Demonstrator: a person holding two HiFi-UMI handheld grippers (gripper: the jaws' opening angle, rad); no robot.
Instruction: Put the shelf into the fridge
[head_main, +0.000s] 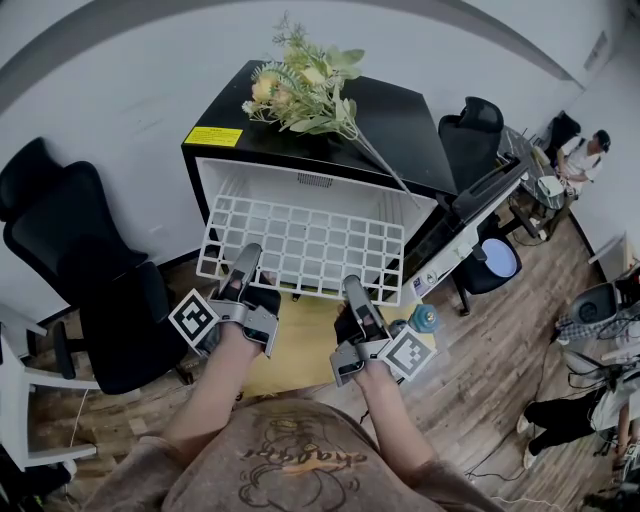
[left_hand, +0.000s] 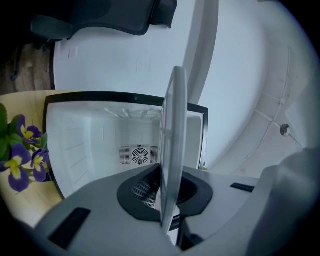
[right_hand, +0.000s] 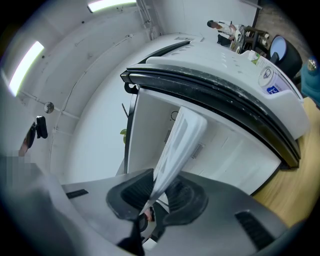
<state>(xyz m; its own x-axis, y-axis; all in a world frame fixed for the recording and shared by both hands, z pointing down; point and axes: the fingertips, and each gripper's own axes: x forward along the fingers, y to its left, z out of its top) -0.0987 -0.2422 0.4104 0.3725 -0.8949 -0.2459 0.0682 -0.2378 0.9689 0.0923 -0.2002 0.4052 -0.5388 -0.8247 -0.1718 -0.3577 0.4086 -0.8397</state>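
Note:
A white grid shelf (head_main: 305, 240) is held level in front of the open black mini fridge (head_main: 400, 120), its far edge at the white opening. My left gripper (head_main: 245, 268) is shut on the shelf's near edge at the left, and my right gripper (head_main: 353, 293) is shut on it at the right. In the left gripper view the shelf (left_hand: 172, 150) shows edge-on between the pads, with the fridge's white inside (left_hand: 100, 140) and its fan grille behind. In the right gripper view the shelf (right_hand: 177, 147) runs from the pads toward the fridge cavity (right_hand: 210, 150).
The fridge door (head_main: 470, 215) hangs open to the right. A bunch of artificial flowers (head_main: 305, 85) lies on the fridge top. A black office chair (head_main: 70, 250) stands at the left, another chair (head_main: 475, 130) at the right. A small teal bottle (head_main: 425, 320) sits on the wooden stand.

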